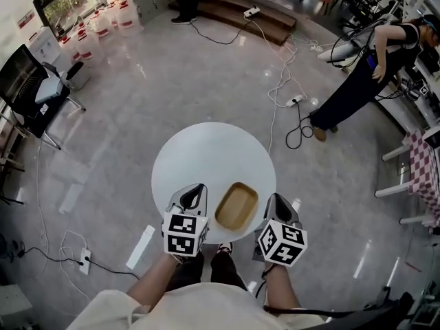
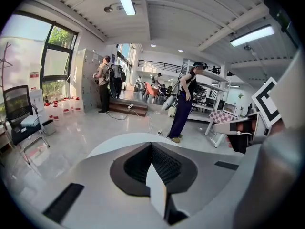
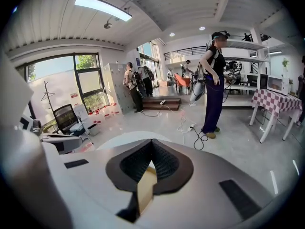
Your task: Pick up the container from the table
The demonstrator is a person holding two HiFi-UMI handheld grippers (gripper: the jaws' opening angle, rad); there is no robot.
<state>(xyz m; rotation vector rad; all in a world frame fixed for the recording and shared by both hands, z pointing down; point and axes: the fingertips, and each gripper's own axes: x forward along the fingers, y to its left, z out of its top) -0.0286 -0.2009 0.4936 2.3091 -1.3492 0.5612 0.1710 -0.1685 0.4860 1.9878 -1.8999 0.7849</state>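
Observation:
A shallow tan container [image 1: 237, 205] lies on the near part of the round white table [image 1: 206, 150]. My left gripper [image 1: 196, 190] hangs just left of it, over the table's near edge, and its jaws meet at the tips with nothing between them. My right gripper [image 1: 277, 199] hangs just right of the container at the table's rim, also shut and empty. In the left gripper view the left gripper [image 2: 151, 144] points across the table [image 2: 119, 141]. In the right gripper view a tan strip of the container [image 3: 145, 187] shows below the right gripper [image 3: 152, 141].
A person in dark clothes [image 1: 364, 74] stands bent over at the far right beside cables [image 1: 282, 81] on the glossy floor. An office chair [image 1: 31, 91] stands at the left, a checkered table [image 1: 423, 163] at the right, a power strip [image 1: 86, 260] near my feet.

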